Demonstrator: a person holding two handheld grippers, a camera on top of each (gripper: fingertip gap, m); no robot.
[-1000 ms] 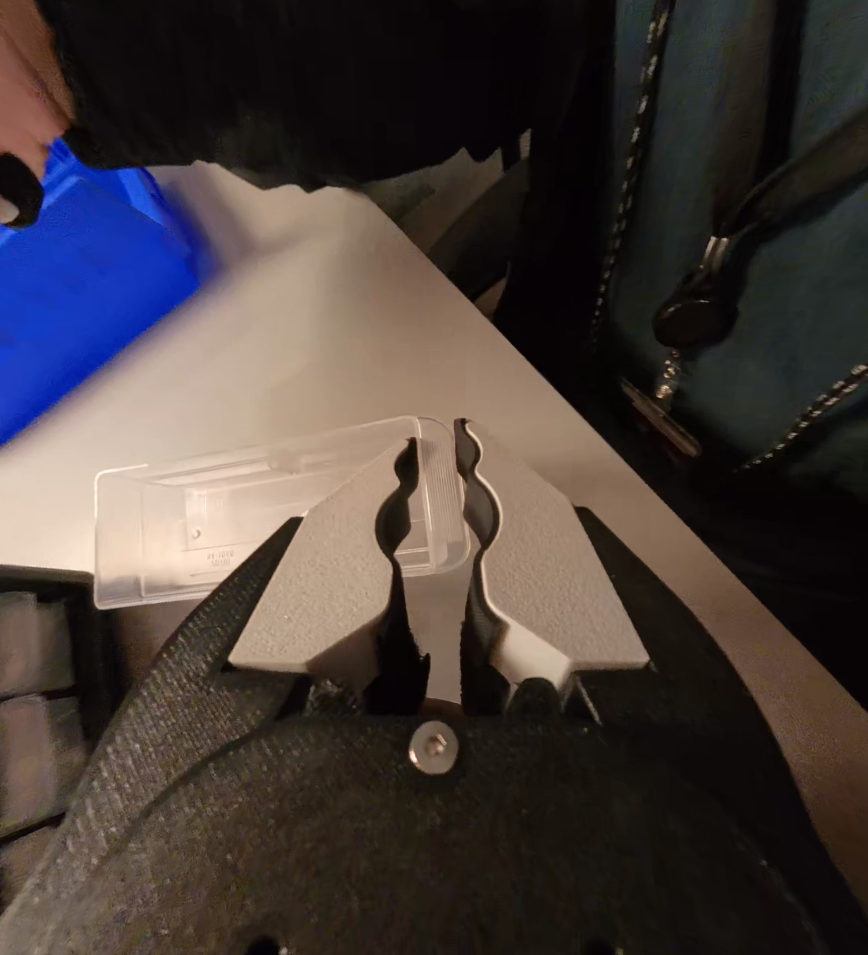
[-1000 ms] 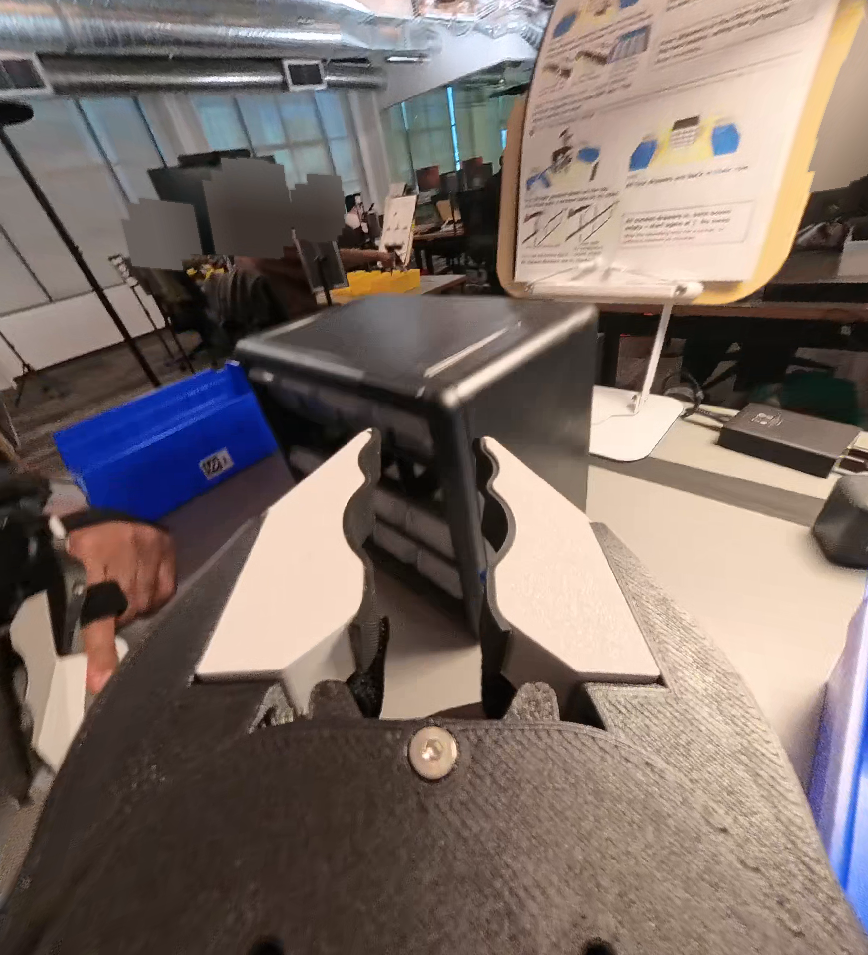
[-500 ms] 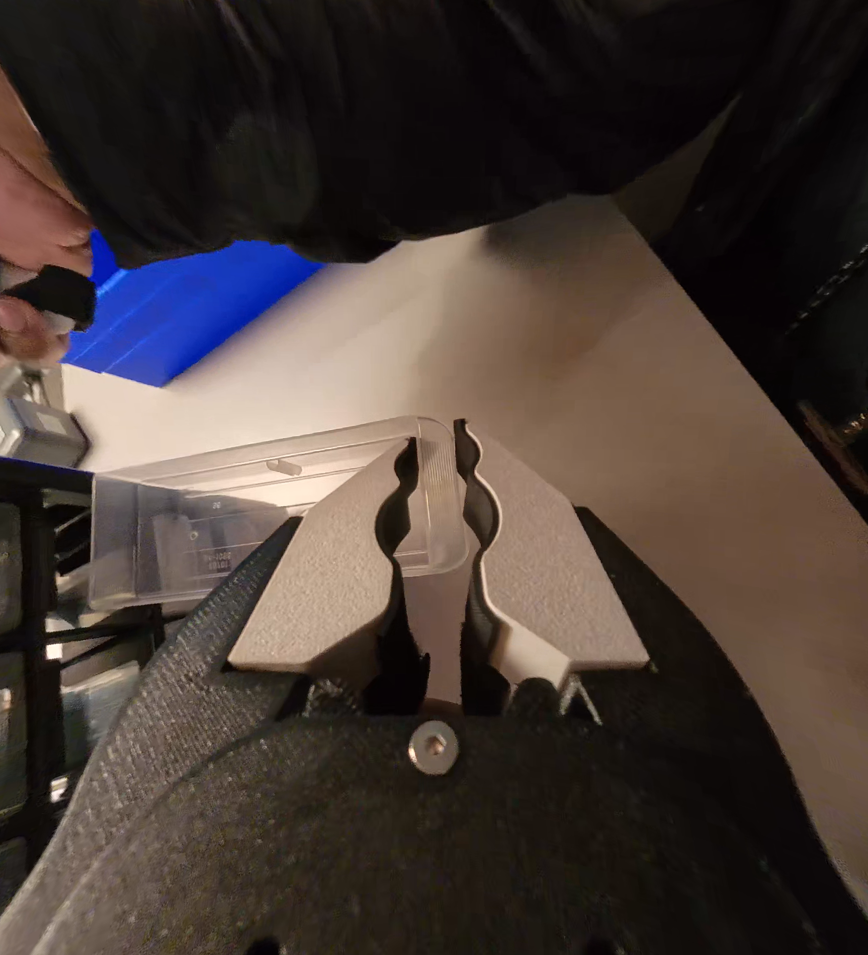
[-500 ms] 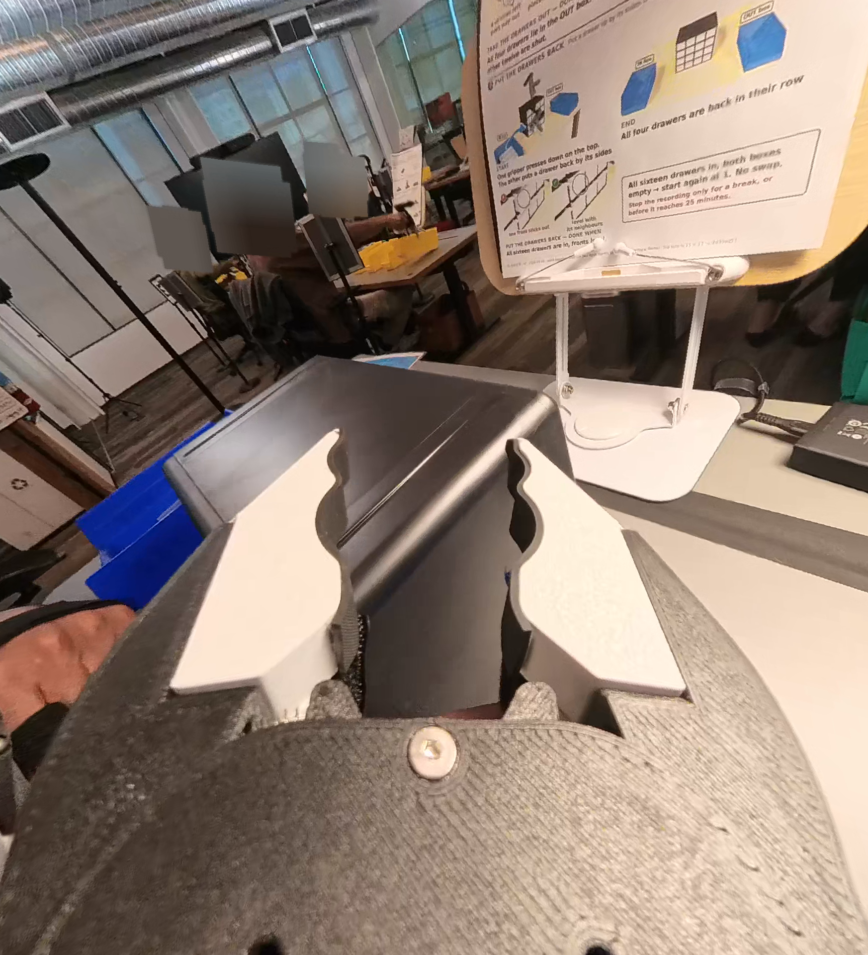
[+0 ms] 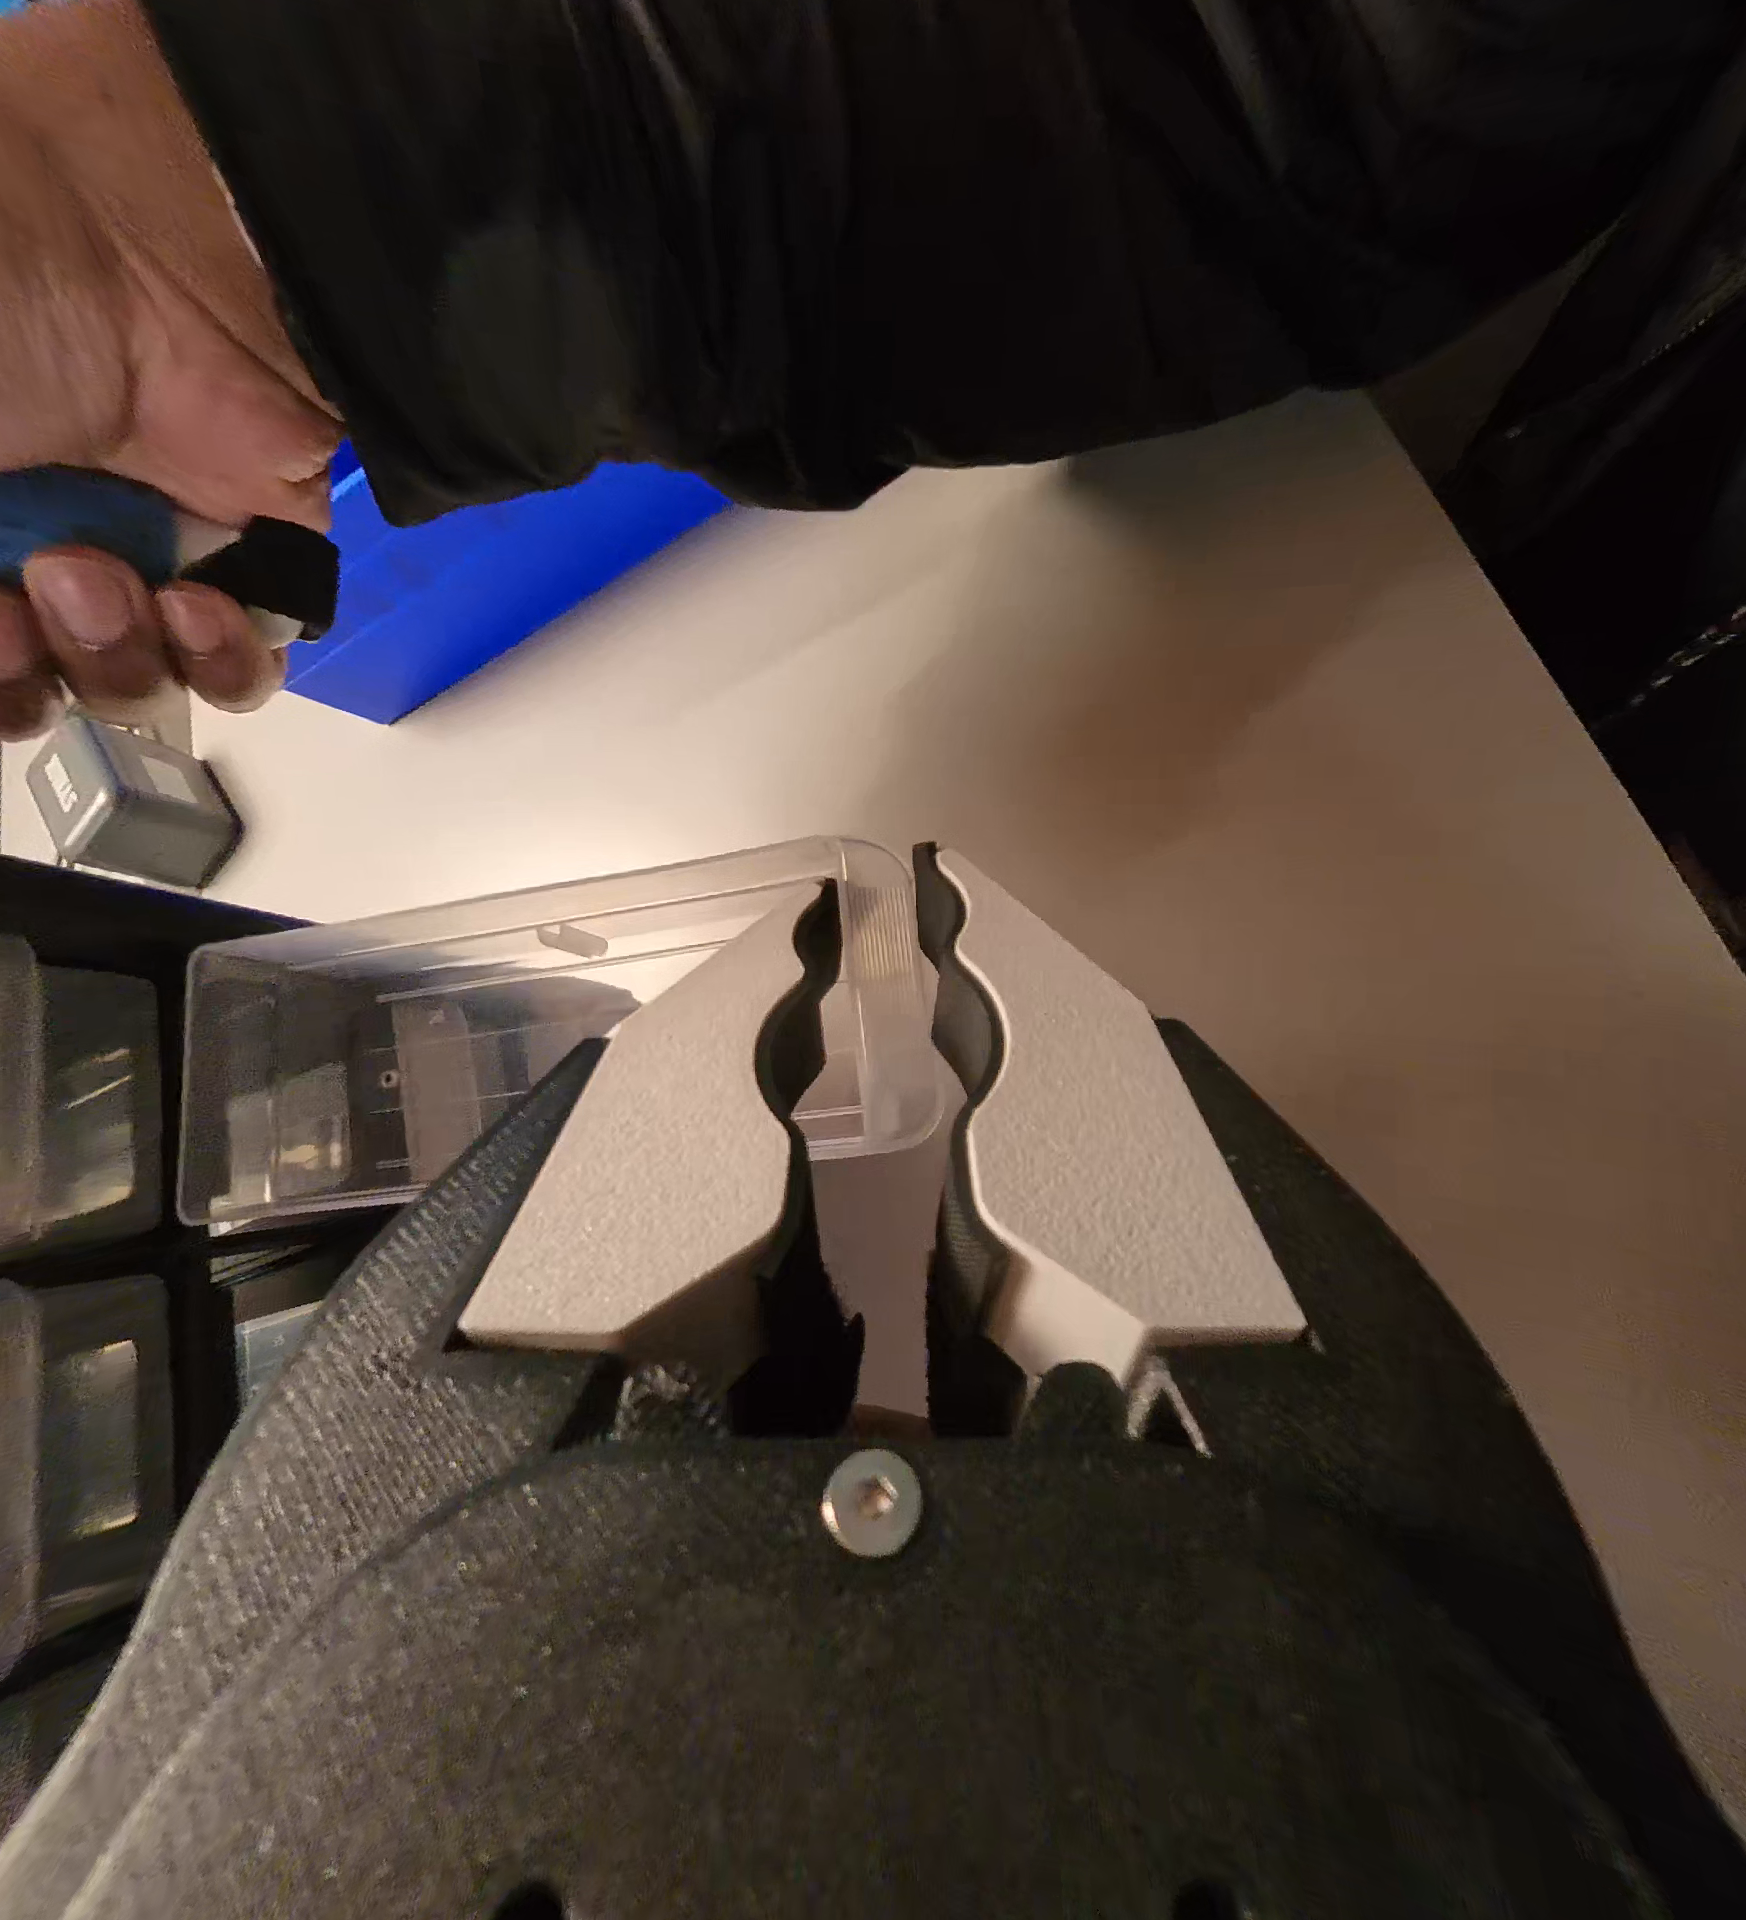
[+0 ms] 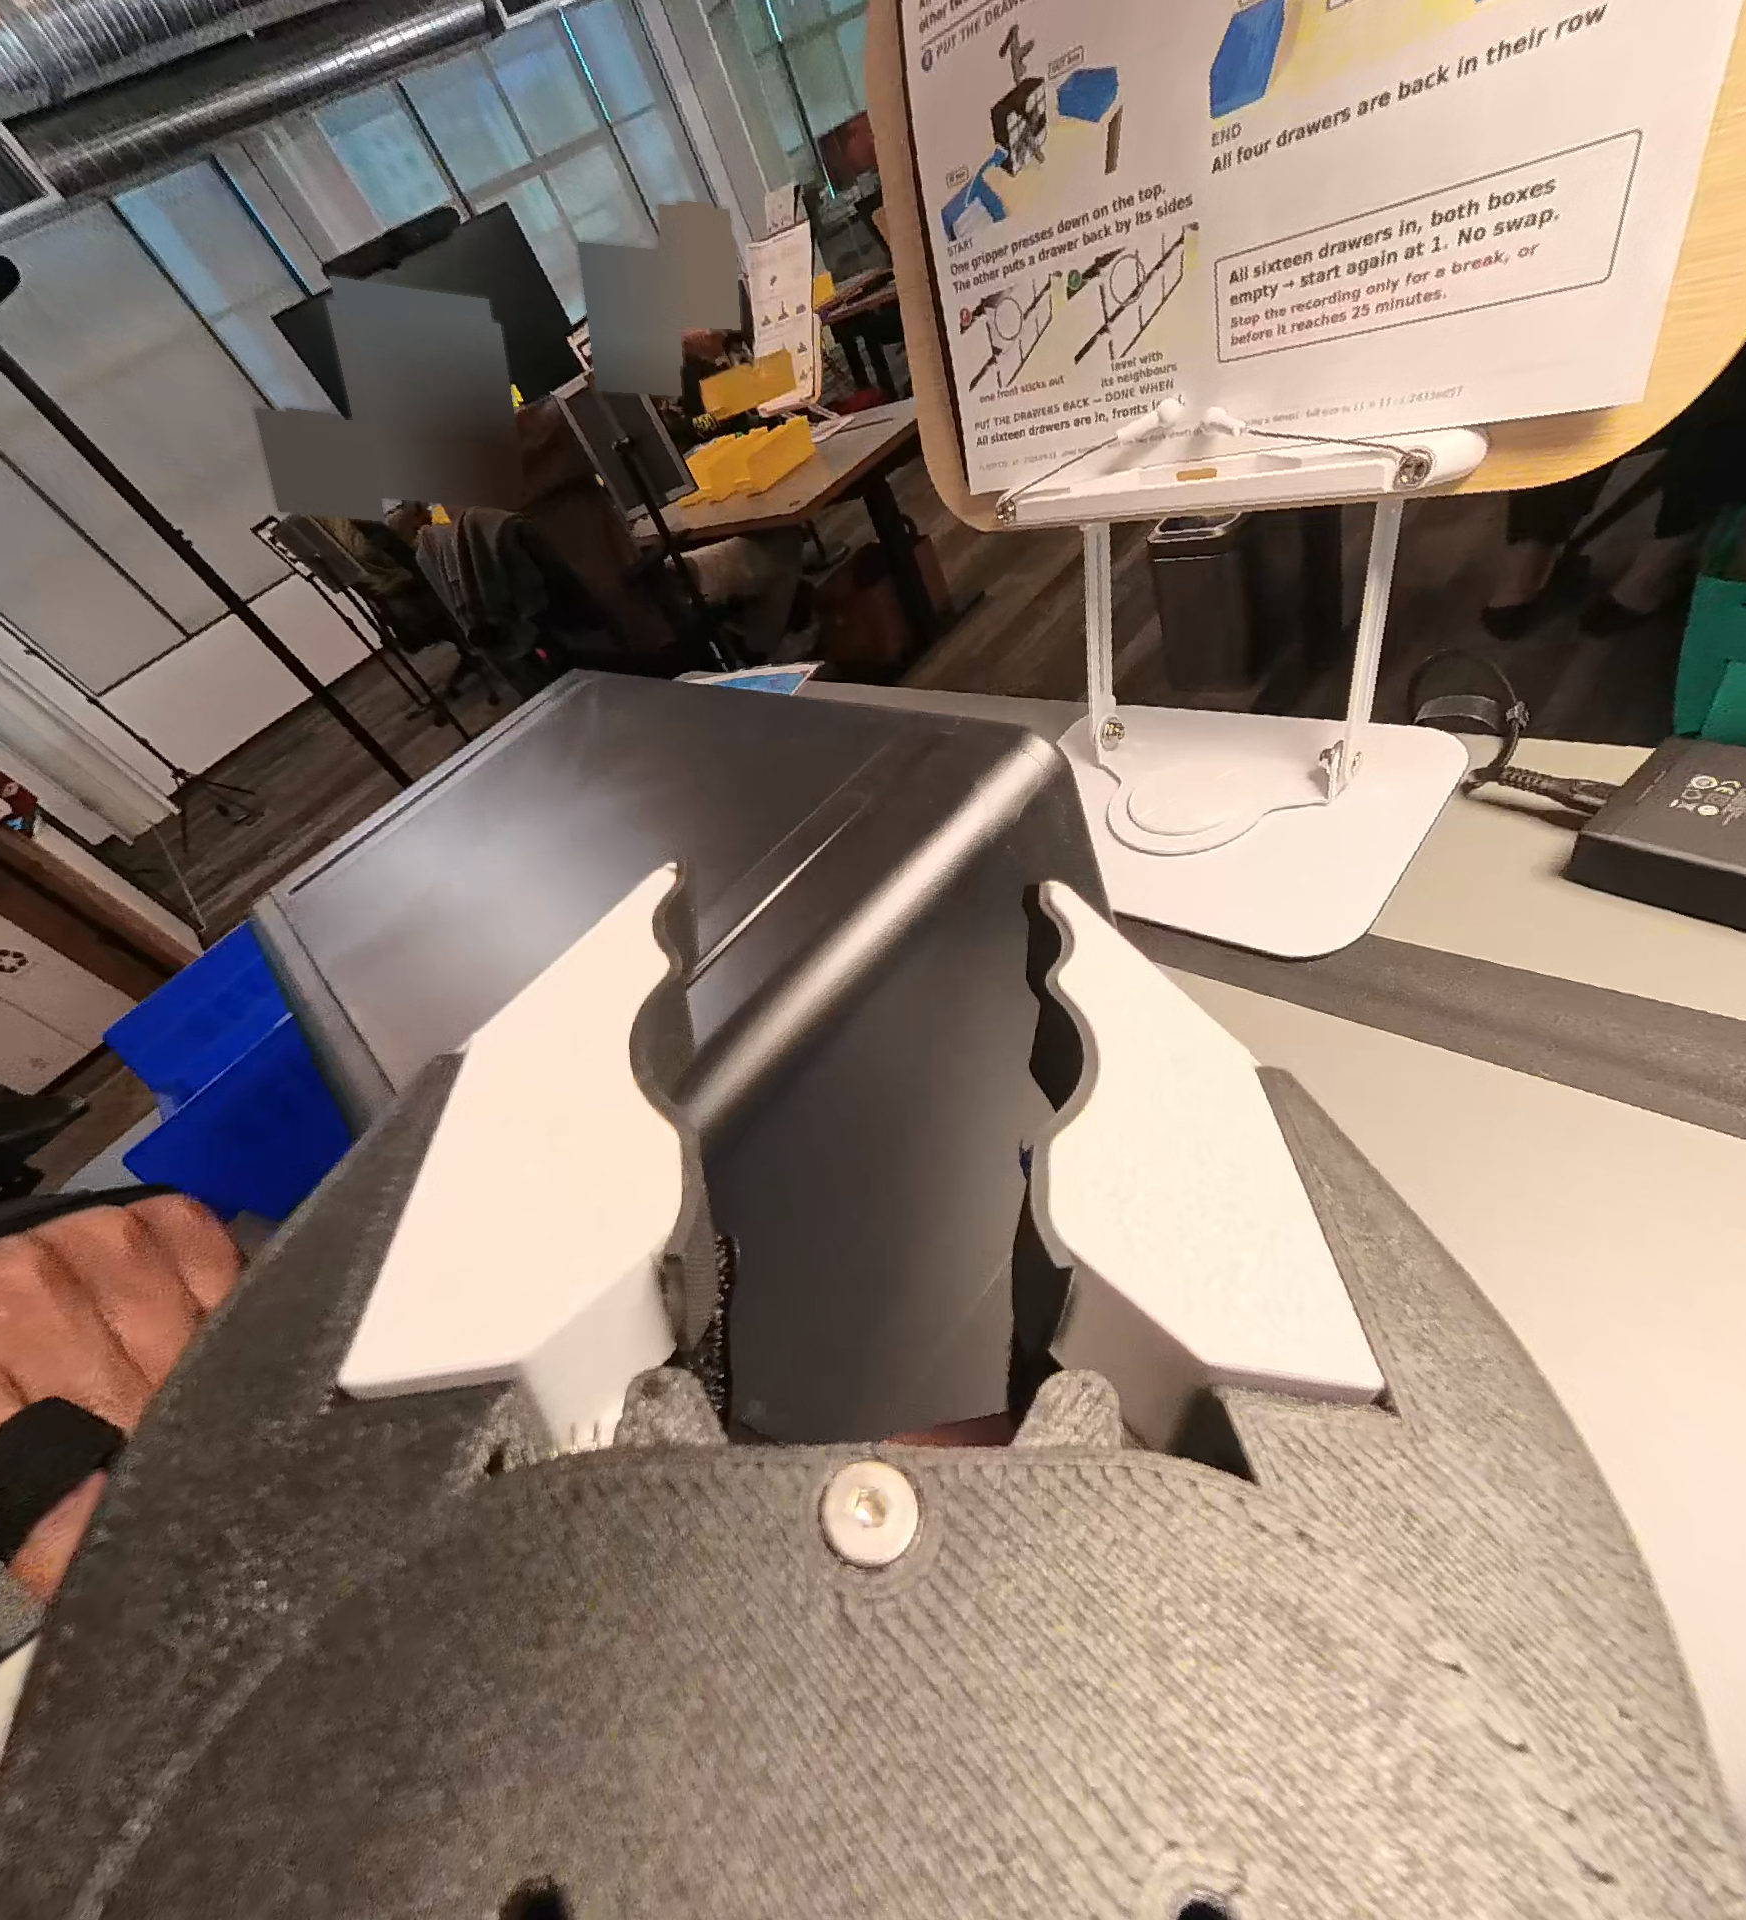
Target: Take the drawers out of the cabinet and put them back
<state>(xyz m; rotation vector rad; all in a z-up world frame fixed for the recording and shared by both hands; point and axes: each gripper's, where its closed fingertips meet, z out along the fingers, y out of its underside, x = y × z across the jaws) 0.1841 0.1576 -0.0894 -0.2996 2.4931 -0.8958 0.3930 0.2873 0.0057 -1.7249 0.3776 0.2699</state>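
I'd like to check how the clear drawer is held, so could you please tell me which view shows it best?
The left wrist view: the clear drawer fills its middle, with the left tongs clamped on its end wall, beside the black cabinet. The right wrist view shows none of the drawer, only the cabinet's top under the open right tongs.

A clear, glossy plastic drawer (image 5: 495,1049), ribbed at its front tab, is clamped by the left gripper (image 5: 874,914), whose fingers (image 5: 1077,1143) are seen as matt, finely grained pale plastic set on a coarse, layered black printed body. Just left of the drawer, cloudy translucent plastic fronts are framed by the black cabinet (image 6: 744,831), whose top is shown as smooth, semi-gloss plastic with soft reflections. Beyond the drawer, a matt pale table (image 5: 1056,675) and a glossy blue plastic bin (image 5: 495,582) are seen. Behind the cabinet, a printed paper sheet (image 6: 1316,187) is backed by light wood on a smooth white stand (image 6: 1264,821).
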